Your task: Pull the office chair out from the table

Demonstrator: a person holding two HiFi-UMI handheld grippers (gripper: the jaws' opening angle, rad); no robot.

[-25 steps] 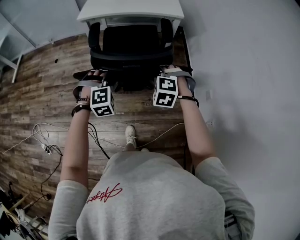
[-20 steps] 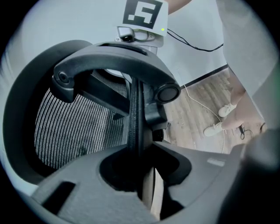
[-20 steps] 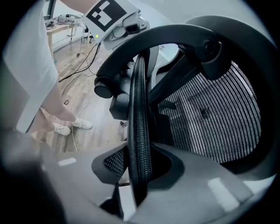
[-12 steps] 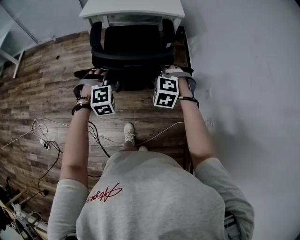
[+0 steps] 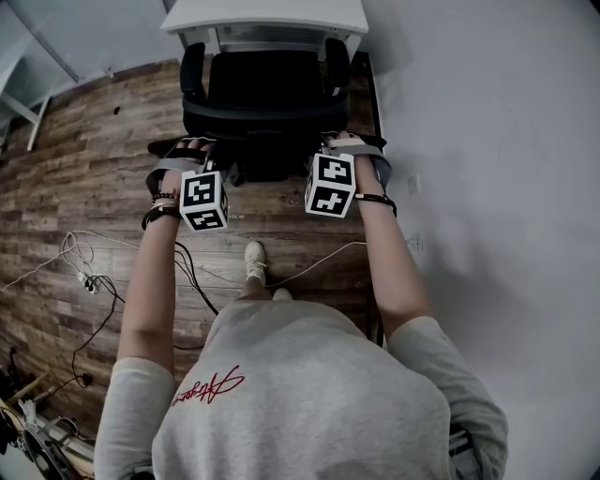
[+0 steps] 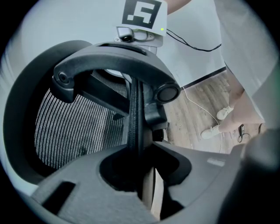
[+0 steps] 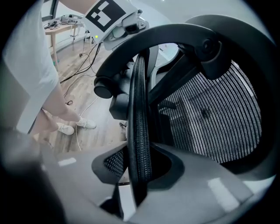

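The black office chair (image 5: 265, 117) stands with its seat under the edge of the white table (image 5: 267, 14), its mesh backrest toward me. My left gripper (image 5: 208, 148) is shut on the left side of the backrest's rim, and my right gripper (image 5: 333, 142) is shut on the right side. In the left gripper view the thin backrest edge (image 6: 134, 113) runs down between the jaws of the left gripper (image 6: 140, 162), which clamp it. In the right gripper view the mesh-wrapped edge (image 7: 139, 109) is pinched the same way by the right gripper (image 7: 140, 168). Both armrests flank the seat.
A white wall (image 5: 487, 141) runs close along the right, with a dark strip (image 5: 375, 103) at its foot. Loose cables (image 5: 84, 272) lie on the wood floor at the left and cross near the person's shoe (image 5: 253, 261). Clutter (image 5: 28, 422) sits at the bottom left.
The chair has come a little away from the table with both grippers still clamped on it. The person has stepped back; floor and table have slid up the head view.
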